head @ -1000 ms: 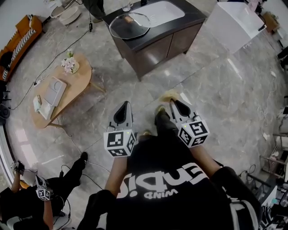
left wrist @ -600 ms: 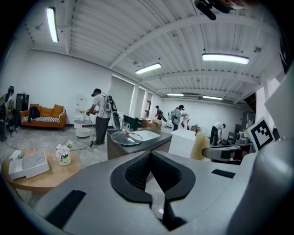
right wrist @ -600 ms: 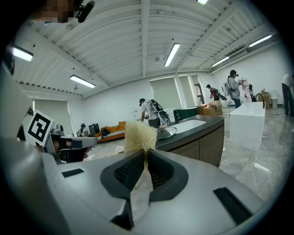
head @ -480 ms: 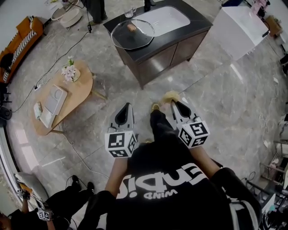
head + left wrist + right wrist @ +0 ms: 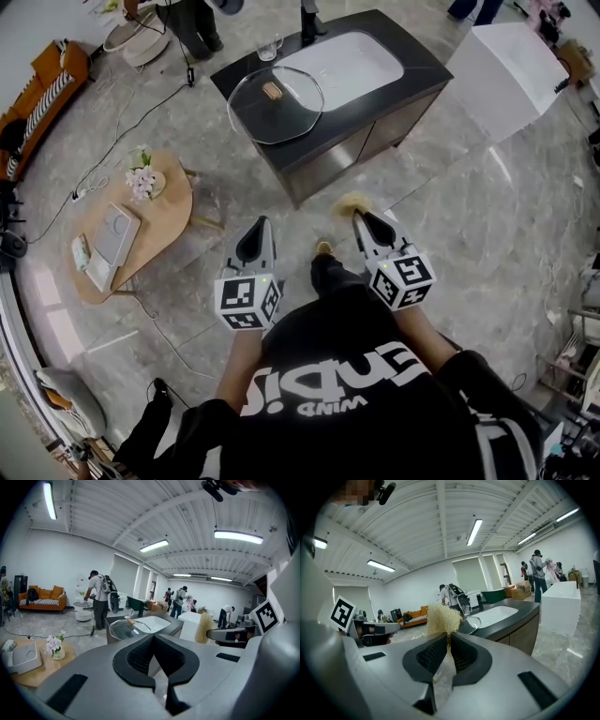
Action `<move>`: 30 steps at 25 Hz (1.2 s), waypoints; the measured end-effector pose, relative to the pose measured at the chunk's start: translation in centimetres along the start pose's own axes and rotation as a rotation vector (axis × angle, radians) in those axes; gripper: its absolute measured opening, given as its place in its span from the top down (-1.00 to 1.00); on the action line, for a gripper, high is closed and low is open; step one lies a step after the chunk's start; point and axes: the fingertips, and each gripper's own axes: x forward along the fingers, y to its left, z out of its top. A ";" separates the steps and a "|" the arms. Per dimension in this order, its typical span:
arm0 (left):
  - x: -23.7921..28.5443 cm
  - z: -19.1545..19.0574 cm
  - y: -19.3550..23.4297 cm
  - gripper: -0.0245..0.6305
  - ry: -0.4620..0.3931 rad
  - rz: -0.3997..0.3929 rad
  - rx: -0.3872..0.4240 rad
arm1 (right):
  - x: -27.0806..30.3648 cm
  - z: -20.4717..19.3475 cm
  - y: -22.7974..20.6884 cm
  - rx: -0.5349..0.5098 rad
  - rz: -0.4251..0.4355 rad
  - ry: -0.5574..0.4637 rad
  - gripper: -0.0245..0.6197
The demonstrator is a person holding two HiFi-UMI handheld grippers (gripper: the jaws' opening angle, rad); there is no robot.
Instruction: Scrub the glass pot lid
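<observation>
The person is standing out on the grey marble floor point(image 5: 450, 206), well short of the dark kitchen island, and both grippers are pointing toward it. The right gripper point(image 5: 361, 217) is pinching a pale, fibrous scrubber point(image 5: 442, 618), jaws clamped on its lower end so the bushy head is sticking out in front, ready to meet glass. The left gripper point(image 5: 258, 225) is riding closed, jaws together with nothing between them; my guess is it is being kept free to steady the lid.

The glass pot lid point(image 5: 275, 105) is lying flat at the left end of the tabletop point(image 5: 412, 47), knob up, its rim reaching close to the near left corner. The white sink point(image 5: 347, 66) is filling the tabletop's right half, just beside the lid, handy for rinsing. A drinking glass point(image 5: 269, 47) is standing at the far left corner, just behind the lid.

Around the island: a round wooden side table point(image 5: 164, 202) carrying flowers, an orange sofa point(image 5: 52, 80) against the wall, a white cabinet point(image 5: 511, 61), cables trailing across the floor, other people working under strip lights.
</observation>
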 end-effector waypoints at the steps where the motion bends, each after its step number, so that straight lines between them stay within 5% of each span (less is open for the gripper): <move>1: 1.0 0.6 0.2 0.88 -0.001 0.004 0.000 | 0.8 0.5 -0.7 0.004 0.003 0.002 0.83; 10: 7.6 5.0 1.8 0.88 -0.041 0.082 -0.019 | 7.2 5.1 -6.5 -0.001 0.055 -0.003 0.83; 20: 10.7 6.7 4.2 0.88 -0.048 0.166 -0.043 | 12.9 7.1 -8.3 -0.008 0.129 0.021 0.83; 30: 15.1 7.6 6.9 0.88 -0.036 0.146 -0.038 | 17.6 8.1 -9.7 -0.004 0.114 0.019 0.83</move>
